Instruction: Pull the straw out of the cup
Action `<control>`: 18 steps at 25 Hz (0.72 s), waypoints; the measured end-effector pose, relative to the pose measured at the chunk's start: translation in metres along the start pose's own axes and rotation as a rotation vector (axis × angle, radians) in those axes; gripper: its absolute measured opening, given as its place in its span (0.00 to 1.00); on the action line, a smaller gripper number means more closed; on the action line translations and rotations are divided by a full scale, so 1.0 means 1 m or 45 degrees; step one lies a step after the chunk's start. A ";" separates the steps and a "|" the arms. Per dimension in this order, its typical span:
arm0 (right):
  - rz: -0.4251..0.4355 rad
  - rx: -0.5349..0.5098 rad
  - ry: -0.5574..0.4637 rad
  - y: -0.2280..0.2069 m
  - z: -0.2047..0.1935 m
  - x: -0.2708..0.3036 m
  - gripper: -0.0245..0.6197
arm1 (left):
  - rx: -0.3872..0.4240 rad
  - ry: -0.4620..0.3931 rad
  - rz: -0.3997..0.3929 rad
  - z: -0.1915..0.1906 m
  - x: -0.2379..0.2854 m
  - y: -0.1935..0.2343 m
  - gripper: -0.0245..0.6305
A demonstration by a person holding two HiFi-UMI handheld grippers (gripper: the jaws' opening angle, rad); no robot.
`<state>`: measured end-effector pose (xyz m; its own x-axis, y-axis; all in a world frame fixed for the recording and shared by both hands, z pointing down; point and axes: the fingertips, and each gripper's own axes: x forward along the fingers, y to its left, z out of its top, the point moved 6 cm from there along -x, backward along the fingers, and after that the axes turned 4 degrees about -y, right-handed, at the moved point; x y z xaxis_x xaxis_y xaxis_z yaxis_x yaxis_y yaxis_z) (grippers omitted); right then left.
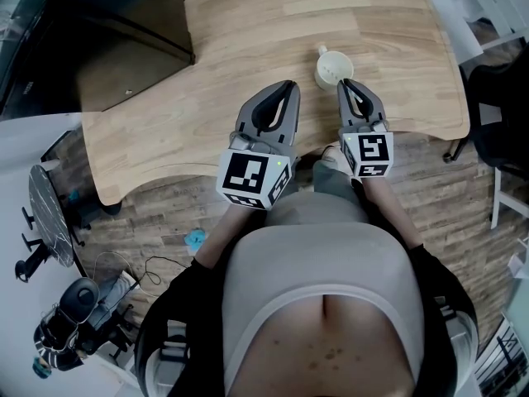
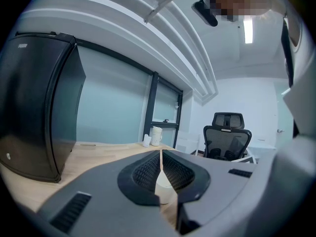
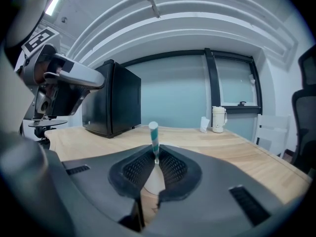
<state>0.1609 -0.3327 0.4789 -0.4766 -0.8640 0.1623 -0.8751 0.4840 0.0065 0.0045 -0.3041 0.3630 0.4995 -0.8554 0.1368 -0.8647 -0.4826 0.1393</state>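
Where bare light-wood tabletop (image 1: 248, 23) spreads upper left: white cup (image 1: 331, 69); 1 teal-striped straw (image 3: 153, 135) upright, pinched by right gripper (image 3: 156, 152); left gripper (image 2: 161, 155) closed, empty.

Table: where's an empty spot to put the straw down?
Bare wood lies behind the cup up to the far edge of the table, and between the left tongs and the black cabinet. It's crowded by the front edge, around the right tongs and cup.

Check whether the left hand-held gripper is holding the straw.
No, the left hand-held gripper is shut on nothing; the right hand-held gripper pinches the straw.
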 end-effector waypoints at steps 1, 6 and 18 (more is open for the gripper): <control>-0.002 -0.002 -0.001 0.000 0.000 0.000 0.11 | 0.000 0.000 0.000 0.000 0.000 0.000 0.07; -0.012 -0.015 -0.007 0.002 0.003 0.000 0.11 | 0.002 -0.001 -0.002 0.001 -0.002 0.002 0.07; -0.034 -0.028 -0.020 0.004 0.007 -0.006 0.11 | 0.007 -0.009 -0.028 0.003 -0.004 0.000 0.07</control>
<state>0.1596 -0.3264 0.4706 -0.4543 -0.8787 0.1466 -0.8857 0.4632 0.0320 0.0026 -0.3007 0.3592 0.5183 -0.8458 0.1264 -0.8536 -0.5026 0.1368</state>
